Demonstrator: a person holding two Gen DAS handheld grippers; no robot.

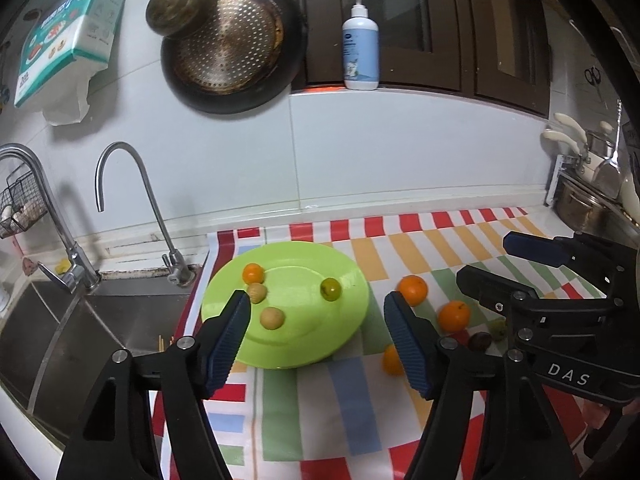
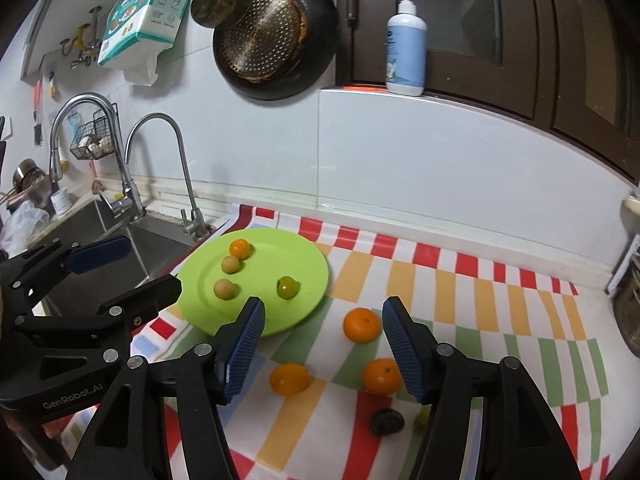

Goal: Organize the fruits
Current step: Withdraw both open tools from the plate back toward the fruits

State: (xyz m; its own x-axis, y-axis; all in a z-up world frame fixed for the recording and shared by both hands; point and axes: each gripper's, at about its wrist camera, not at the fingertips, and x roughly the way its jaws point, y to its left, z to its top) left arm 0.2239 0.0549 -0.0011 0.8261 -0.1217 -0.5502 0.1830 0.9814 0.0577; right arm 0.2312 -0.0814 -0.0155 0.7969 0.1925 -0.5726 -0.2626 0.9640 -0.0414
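Countertop (image 2: 592, 308) | striped cloth (image 2: 460, 280) | sink (image 1: 100, 320) left | tiled wall (image 1: 400, 152)

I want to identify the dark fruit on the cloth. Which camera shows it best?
The right wrist view: the dark fruit lies unobstructed on the striped cloth. In the left wrist view, the dark fruit is smaller and crowded against the right gripper.

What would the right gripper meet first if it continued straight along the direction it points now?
Probably the orange lying on the striped cloth, which sits just ahead between the open fingers of the right gripper. Depth is uncertain, so it might touch bare cloth first.
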